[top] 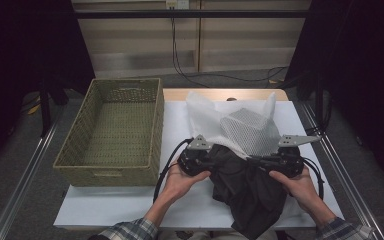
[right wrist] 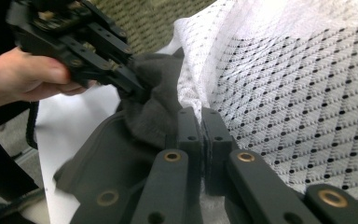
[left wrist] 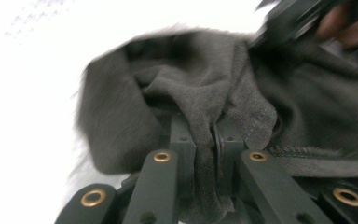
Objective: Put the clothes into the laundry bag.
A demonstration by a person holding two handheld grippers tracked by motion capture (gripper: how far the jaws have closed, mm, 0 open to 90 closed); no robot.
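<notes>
Both grippers, left (top: 215, 159) and right (top: 252, 161), clamped on dark garment (top: 247, 192), draped over white tabletop (top: 130, 205), front edge. Behind: white mesh bag (top: 240, 125). Left: wicker basket (top: 111, 131). Grey floor, dim room.

Dark grey cloth (top: 247, 187), soft knit, crumpled and bunched, is held up at two spots along its upper edge and hangs in folds over the table's near edge. White mesh bag (top: 242, 127), dotted weave, stands puffed just behind, touching the cloth.
</notes>
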